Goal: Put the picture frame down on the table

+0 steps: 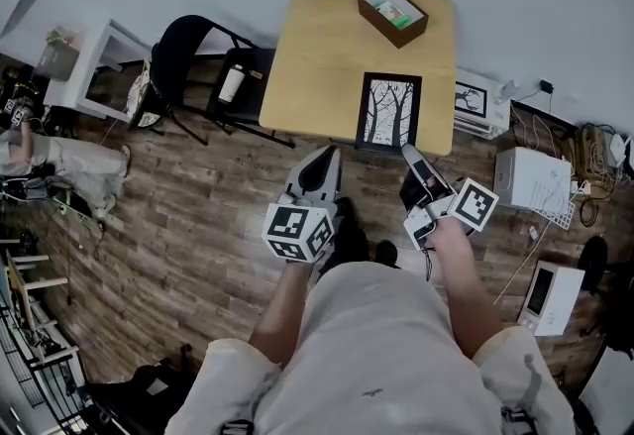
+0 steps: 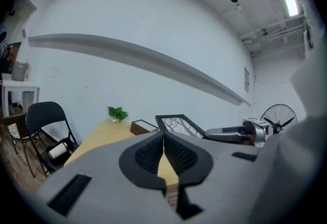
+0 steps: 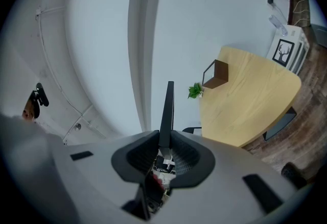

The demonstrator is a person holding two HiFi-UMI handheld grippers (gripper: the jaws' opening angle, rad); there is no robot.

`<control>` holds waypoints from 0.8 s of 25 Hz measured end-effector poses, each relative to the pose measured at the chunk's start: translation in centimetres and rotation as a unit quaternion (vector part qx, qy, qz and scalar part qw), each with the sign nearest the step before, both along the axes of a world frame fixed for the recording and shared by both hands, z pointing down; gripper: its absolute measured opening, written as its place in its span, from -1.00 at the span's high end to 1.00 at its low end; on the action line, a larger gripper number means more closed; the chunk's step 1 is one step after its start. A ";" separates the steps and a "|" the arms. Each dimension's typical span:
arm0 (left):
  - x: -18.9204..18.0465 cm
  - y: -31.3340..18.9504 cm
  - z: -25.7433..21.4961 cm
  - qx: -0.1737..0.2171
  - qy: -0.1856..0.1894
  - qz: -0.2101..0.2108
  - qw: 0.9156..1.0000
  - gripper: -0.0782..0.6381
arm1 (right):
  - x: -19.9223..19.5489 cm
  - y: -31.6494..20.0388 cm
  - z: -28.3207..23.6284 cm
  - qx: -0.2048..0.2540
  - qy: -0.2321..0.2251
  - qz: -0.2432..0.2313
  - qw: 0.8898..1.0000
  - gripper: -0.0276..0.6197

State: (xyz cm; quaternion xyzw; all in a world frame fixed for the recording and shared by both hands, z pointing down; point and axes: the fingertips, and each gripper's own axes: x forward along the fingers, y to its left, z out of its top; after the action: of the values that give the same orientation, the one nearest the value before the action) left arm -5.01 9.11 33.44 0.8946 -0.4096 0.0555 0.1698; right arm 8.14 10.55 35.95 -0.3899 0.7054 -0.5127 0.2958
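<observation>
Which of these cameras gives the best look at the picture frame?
The head view: the frame faces the camera and shows whole. The left gripper view shows the frame slanted and partly hidden. The right gripper view shows only the frame's thin edge, clamped in the right gripper.

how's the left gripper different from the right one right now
The left gripper has its jaws together with nothing between them, while the right gripper is clamped on the edge of the picture frame. The left gripper sits upright, its view showing the room level; the right gripper is rolled onto its side, its view showing the room turned. Both point towards the table, and each carries a marker cube.
</observation>
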 end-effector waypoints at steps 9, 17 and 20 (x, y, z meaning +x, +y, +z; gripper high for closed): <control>-1.1 -2.7 -0.4 0.017 0.001 0.010 1.000 0.76 | -0.7 -2.5 -0.2 0.012 -0.006 0.012 1.000 0.71; -2.8 -9.2 -0.1 0.007 -0.003 0.037 0.999 0.76 | -3.0 -9.2 0.2 -0.010 -0.011 0.019 1.000 0.71; -3.6 -10.4 0.1 0.008 -0.003 0.041 0.999 0.76 | -4.1 -10.5 0.7 -0.016 -0.013 0.022 1.000 0.71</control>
State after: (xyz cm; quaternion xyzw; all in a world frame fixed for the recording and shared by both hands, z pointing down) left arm -8.63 -1.27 33.51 0.9119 -0.3732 0.0617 0.1592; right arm 4.08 0.09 36.67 -0.4029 0.6843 -0.5229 0.3097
